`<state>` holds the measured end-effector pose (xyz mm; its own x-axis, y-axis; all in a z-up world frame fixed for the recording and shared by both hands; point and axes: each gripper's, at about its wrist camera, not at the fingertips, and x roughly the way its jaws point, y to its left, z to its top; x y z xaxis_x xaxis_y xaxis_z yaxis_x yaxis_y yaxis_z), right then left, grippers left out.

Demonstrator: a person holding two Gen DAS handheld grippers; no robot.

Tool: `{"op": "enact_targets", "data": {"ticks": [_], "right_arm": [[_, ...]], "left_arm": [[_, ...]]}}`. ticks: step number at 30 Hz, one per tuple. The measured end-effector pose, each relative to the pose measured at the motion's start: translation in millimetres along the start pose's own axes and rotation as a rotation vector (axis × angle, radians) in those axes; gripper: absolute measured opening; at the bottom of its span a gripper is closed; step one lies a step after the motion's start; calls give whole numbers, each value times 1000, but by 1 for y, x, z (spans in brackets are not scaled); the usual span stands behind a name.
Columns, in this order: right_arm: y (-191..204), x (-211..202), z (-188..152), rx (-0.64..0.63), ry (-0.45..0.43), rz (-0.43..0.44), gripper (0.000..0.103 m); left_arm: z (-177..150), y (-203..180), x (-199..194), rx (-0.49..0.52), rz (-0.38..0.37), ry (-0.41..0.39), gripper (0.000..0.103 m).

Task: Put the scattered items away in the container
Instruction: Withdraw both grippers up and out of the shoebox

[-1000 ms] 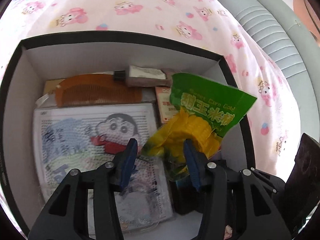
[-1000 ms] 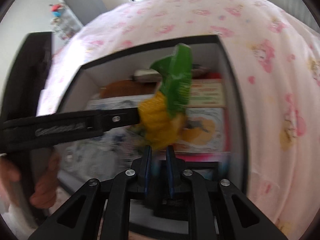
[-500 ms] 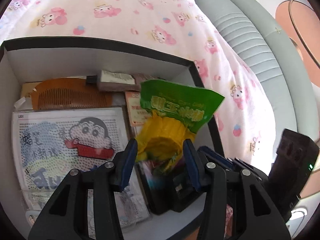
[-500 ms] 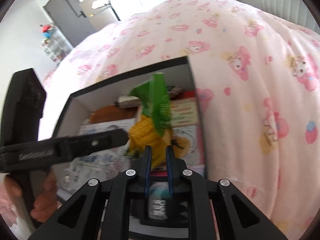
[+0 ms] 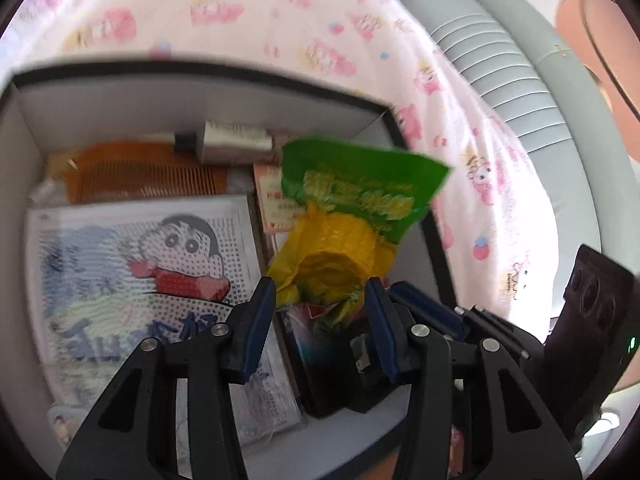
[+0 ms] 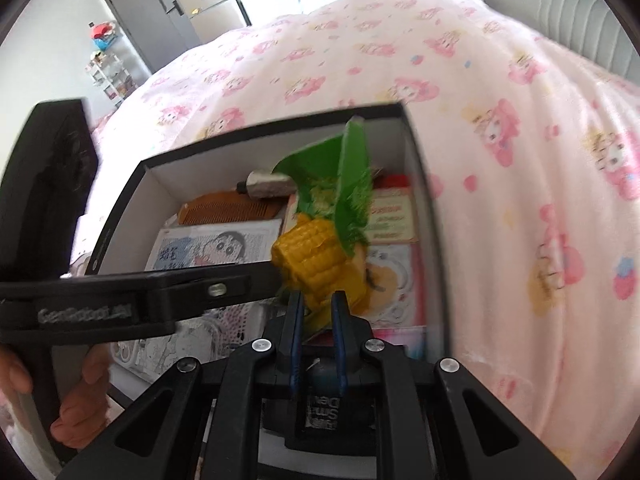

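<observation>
Yellow-green corn packet [image 6: 320, 240] higher over the box [image 6: 256, 130], farther right than before.

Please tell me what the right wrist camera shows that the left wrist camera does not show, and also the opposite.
Only the right wrist view shows a hand gripping the left gripper's handle, a grey door and shelves behind the bed, and the right gripper pinching the bottom edge of the corn packet.

Only the left wrist view shows the left gripper's blue pads standing on both sides of the packet's yellow end, and a grey ribbed cushion.

Both show the box, the comb, the cartoon board, the tube and the pink bedcover.
</observation>
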<state>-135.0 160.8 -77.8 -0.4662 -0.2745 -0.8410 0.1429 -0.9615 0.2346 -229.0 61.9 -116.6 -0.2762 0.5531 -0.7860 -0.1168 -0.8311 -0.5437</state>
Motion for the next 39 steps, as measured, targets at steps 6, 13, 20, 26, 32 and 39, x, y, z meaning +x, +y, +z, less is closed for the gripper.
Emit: {"op": "enact_targets", "data": {"ticks": [6, 13, 20, 26, 32, 39], "right_arm": [[9, -59, -8, 27, -122, -19, 12], [21, -103, -49, 90, -176, 23, 18], [44, -125, -78, 75, -157, 78, 20], [66, -137, -90, 32, -146, 79, 20], [93, -133, -96, -12, -120, 88, 20], [137, -113, -94, -93, -72, 103, 20]], "left_arm": [[-25, -34, -53, 133, 45, -127, 49], [-81, -68, -97, 233, 53, -211, 58], [-116, -70, -123, 222, 67, -242, 58], [-135, -62, -144, 212, 71, -257, 58], [-149, -42, -157, 205, 122, -263, 58], [-160, 6, -176, 110, 131, -277, 58]]}}
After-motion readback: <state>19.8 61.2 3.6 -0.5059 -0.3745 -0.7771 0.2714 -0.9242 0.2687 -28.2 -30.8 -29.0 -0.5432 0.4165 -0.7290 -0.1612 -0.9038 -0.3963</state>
